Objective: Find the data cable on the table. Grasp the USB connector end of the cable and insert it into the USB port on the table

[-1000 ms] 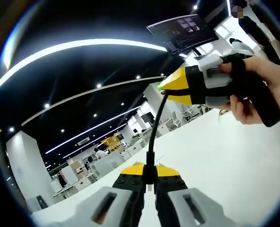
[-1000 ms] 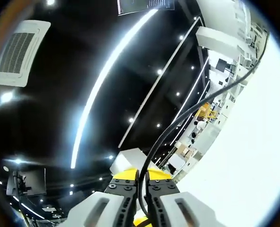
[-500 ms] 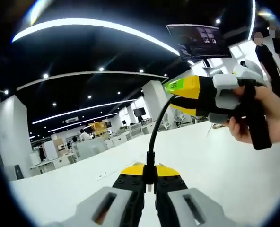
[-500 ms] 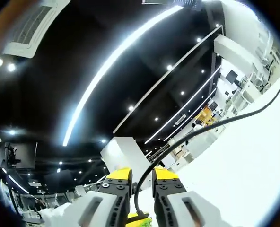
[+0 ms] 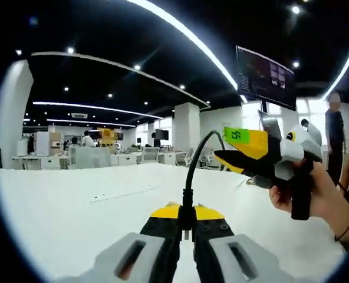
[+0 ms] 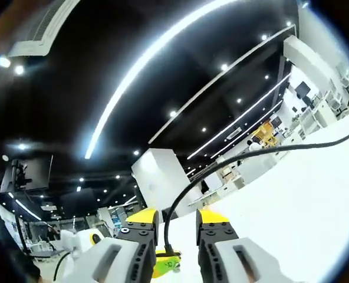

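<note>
Firstly, in the left gripper view, see the left gripper [image 5: 186,213] pinching the black cable [image 5: 190,177] between its tips, above the white table [image 5: 74,218]; follow the cable arcing up to the right gripper [image 5: 220,146], held in a hand [image 5: 316,197], jaws spread around it without biting. Next, in the right gripper view, find the same slack fit, with the cable running loose through the gap and off to the right. Judge the risk thus: only one firm hold, so any drawing apart of the hands likely to tug the cable free or set it swinging, spoiling the line-up at the port. Cannot tell which end carries the plug, nor where the port sits; cannot name the yellow-green scrap [image 6: 165,263] under the jaws.
</note>
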Tool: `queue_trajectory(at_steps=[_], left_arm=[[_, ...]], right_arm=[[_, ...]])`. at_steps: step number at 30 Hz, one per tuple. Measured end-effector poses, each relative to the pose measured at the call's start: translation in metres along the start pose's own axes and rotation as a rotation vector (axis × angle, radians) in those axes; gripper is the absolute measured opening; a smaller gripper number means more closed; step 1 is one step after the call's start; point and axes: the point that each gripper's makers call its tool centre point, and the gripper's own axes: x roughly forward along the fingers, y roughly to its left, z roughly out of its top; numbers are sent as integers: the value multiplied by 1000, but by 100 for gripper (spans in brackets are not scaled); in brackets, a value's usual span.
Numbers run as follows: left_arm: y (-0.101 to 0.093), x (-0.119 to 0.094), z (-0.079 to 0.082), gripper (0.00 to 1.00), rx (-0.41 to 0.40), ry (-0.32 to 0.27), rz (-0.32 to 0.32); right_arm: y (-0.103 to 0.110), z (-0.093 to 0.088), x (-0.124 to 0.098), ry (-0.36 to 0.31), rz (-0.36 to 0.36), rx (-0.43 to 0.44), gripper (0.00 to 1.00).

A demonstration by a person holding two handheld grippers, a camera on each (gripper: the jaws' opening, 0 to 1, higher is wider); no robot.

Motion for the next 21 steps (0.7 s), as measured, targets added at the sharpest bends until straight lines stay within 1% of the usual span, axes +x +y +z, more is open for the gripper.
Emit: queue_trajectory(at_steps=[1, 2, 3, 6, 8, 11, 13, 15, 17, 19, 20, 21], left_arm=[[-2, 0, 0, 6, -36, -6, -17], [-3, 1, 1, 6, -74, -12, -32], [-5, 1, 1, 6, -105, -17, -47], [-7, 1, 3, 6, -168, -32, -77], [-9, 1, 5, 6, -224, -42, -102], [-12, 2, 4, 6, -274, -38, -130], [-15, 3, 4, 6, -308, -41, -151], [-18, 3, 5, 6, -343, -43, -176], [-19, 2, 7, 6, -382, -50, -198], [-21, 2, 8, 6, -421, -53, -217], [-22, 1, 9, 6, -439, -57, -226], [-23, 1, 12, 6, -471, -72, -240]], right_arm=[[1, -1, 0, 9, 17, 11, 24], [1, -1, 1, 17, 33, 40, 24], [-2, 1, 2, 21, 36, 50, 24], [-4, 3, 4, 42, 57, 72, 24], [1, -4, 6, 92, 93, 83, 24], [8, -11, 13, 124, 121, 55, 23], [13, -19, 17, 178, 150, 52, 23], [16, -25, 22, 222, 164, 19, 23], [19, -25, 29, 228, 173, 1, 21], [29, -29, 33, 272, 238, 7, 20], [32, -30, 35, 283, 260, 14, 19], [28, -28, 38, 276, 246, 13, 18]])
